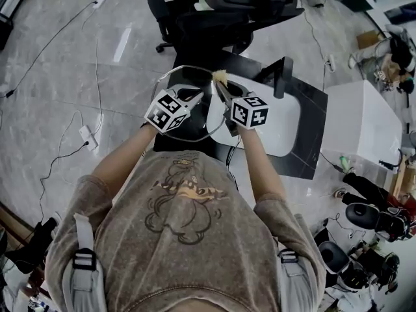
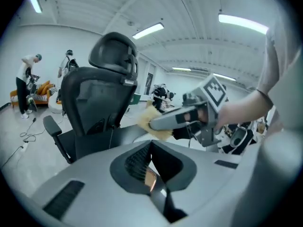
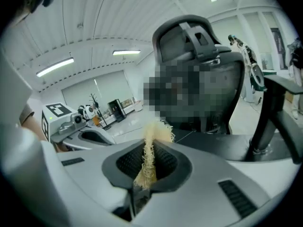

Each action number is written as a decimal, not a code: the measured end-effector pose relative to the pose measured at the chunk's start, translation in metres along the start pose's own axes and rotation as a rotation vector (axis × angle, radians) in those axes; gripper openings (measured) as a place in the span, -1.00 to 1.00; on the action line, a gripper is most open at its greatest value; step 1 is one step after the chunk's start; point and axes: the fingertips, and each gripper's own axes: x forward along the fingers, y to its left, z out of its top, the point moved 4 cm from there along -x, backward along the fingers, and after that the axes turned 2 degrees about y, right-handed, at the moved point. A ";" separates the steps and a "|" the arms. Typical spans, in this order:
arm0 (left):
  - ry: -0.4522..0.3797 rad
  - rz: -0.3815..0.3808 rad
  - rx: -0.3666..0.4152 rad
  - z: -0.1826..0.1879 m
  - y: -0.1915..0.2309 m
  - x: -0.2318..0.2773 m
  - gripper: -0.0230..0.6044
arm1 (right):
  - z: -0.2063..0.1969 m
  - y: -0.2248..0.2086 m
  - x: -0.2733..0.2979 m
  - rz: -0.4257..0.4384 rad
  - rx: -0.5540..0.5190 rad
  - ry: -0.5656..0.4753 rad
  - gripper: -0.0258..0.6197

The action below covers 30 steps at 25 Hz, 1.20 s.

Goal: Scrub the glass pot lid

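The glass pot lid (image 1: 186,68) shows in the head view as a clear disc with a metal rim, held up on edge above the black table. My left gripper (image 1: 197,96) is shut on its rim, which appears as a thin coppery strip (image 2: 150,179) between the closed jaws. My right gripper (image 1: 222,86) is shut on a yellow fibrous scrubber (image 1: 219,77), whose tuft (image 3: 157,132) sticks out past the jaws. The scrubber (image 2: 147,113) sits at the lid's far face by the top rim; I cannot tell whether it touches.
A black office chair (image 1: 214,12) stands just beyond the black table (image 1: 312,106), which carries a white mat (image 1: 283,125) and a black upright post (image 1: 281,77). A white box (image 1: 361,125) is at the right. Cables lie on the floor. People stand far off (image 2: 23,84).
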 end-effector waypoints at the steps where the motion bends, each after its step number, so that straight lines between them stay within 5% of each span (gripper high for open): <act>1: -0.020 0.021 -0.013 0.006 -0.001 -0.005 -0.87 | 0.002 0.006 -0.010 -0.013 -0.003 -0.028 -0.80; 18: -0.514 0.248 0.172 0.095 -0.041 -0.107 -0.87 | 0.046 0.094 -0.121 -0.152 -0.294 -0.450 -0.80; 30: -0.493 0.277 0.169 0.089 -0.033 -0.104 -0.87 | 0.044 0.092 -0.121 -0.125 -0.327 -0.461 -0.80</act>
